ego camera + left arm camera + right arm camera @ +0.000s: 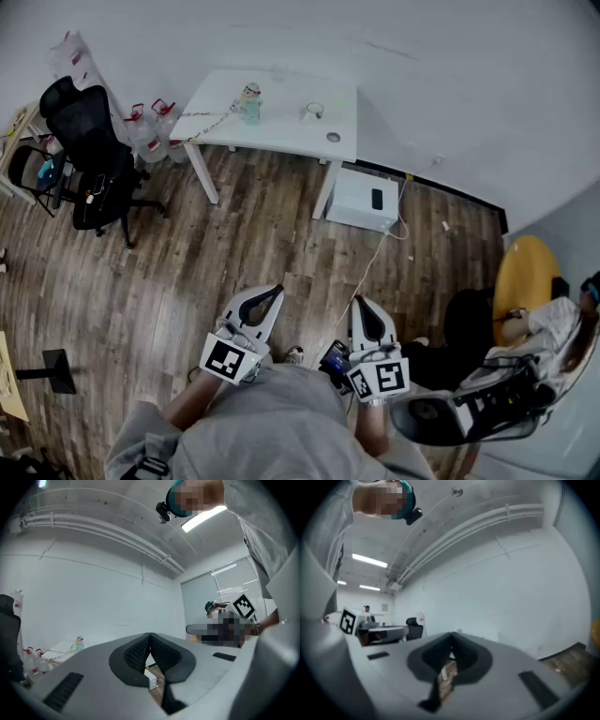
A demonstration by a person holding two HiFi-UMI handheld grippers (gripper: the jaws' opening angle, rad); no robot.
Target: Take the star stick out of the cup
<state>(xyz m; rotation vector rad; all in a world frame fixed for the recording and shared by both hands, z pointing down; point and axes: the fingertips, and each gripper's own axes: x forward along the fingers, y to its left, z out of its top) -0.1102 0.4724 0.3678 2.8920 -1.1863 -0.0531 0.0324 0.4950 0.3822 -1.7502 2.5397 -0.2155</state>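
Both claws clenched and empty, well apart from the bench (281, 133).
The left claw (276, 292) and right claw (362, 306) hang level, tips together. The cup (250, 111) stands left of the bench's middle; a pale thing in its top is too small to name.

soft, even light falls on the white table (281, 117), with a pale shadow just under it. a ceiling strip lamp (204, 517) glares. far from the table the head view bows and darkens; the right gripper (452, 639) looks smeared.
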